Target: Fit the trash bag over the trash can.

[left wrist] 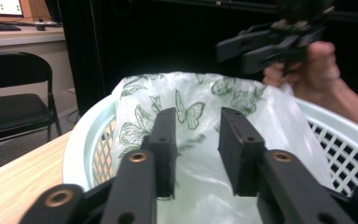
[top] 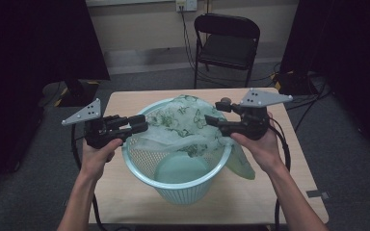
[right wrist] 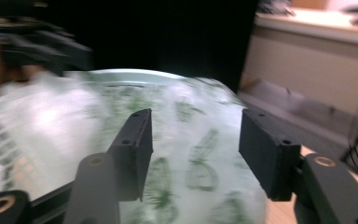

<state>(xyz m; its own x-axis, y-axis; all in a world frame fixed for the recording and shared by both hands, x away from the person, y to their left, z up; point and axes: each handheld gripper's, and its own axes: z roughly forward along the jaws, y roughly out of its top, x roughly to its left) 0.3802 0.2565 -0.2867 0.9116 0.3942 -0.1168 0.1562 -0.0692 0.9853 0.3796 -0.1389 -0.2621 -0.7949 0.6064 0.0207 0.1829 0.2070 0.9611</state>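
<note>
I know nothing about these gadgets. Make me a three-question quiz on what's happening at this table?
1. True or false: the pale green plastic lattice basket stands on the wooden table.
2. What is printed on the thin translucent plastic bag?
3. Pick one: the bag (a) lies flat beside the basket, (b) is draped over the basket's rim, spilling outside on one side.

Key
1. True.
2. Green butterflies.
3. b; the left gripper and right gripper sit at opposite sides of the rim, jaws apart.
</note>
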